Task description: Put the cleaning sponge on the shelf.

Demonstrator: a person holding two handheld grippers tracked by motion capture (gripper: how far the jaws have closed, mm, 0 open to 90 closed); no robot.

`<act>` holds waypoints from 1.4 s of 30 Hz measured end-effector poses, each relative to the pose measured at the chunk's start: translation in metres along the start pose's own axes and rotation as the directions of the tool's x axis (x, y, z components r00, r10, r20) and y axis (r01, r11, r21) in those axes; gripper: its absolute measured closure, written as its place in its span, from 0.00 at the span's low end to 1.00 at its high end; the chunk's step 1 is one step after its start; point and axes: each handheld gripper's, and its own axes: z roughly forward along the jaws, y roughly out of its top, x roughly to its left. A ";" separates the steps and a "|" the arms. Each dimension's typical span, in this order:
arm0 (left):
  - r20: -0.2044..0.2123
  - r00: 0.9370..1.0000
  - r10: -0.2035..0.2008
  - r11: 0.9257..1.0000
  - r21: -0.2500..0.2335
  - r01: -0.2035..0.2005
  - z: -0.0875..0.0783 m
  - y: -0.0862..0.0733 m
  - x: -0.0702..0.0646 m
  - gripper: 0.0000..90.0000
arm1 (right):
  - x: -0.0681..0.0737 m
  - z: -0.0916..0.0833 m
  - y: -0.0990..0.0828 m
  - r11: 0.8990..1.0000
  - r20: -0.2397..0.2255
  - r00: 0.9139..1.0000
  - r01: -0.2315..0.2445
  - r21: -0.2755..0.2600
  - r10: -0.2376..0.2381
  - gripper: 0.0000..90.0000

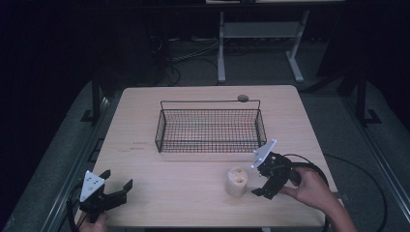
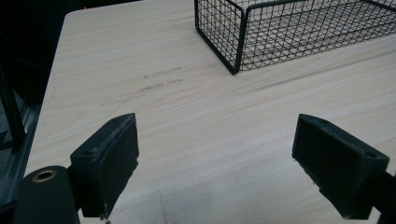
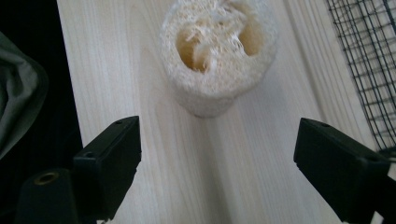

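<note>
Right gripper point(image 3: 217, 154) gaped wide, empty, jaws aimed at loofah piece point(image 3: 218, 51) just ahead. Loofah stood upright, long axis vertical, holed end up, on table point(image 1: 193, 193) near wire basket point(image 1: 211, 126). Left gripper point(image 1: 115, 186) released, well apart. Loofah top cut off in right gripper view.

Dim lab or test room, set up for recording. Pale wood-grain table point(image 1: 208, 193) lit from above, surroundings dark. Black wire basket point(image 1: 210, 129) standing on table. Behind table, white metal legs of 2nd workbench point(image 1: 221, 53), loose cables point(image 1: 188, 55) trailing across grey floor. Dark metal stands point(image 1: 95, 96) at both sides. Nothing homely: bare furniture, wiring, rig hardware.
</note>
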 end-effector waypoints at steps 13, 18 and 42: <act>-0.005 1.000 0.000 1.000 -0.001 0.000 0.000 0.000 0.002 0.15 | 0.000 0.013 0.032 0.998 -0.001 0.999 0.037 0.042 -0.037 0.16; -0.007 1.000 -0.003 1.000 0.000 0.003 0.000 -0.001 0.003 0.15 | -0.001 0.017 0.036 0.998 -0.024 0.999 0.043 0.048 -0.042 0.16; 0.000 1.000 -0.014 1.000 0.001 0.014 0.000 -0.001 0.004 0.15 | -0.001 0.030 0.056 0.989 -0.037 0.997 0.076 0.126 -0.072 0.30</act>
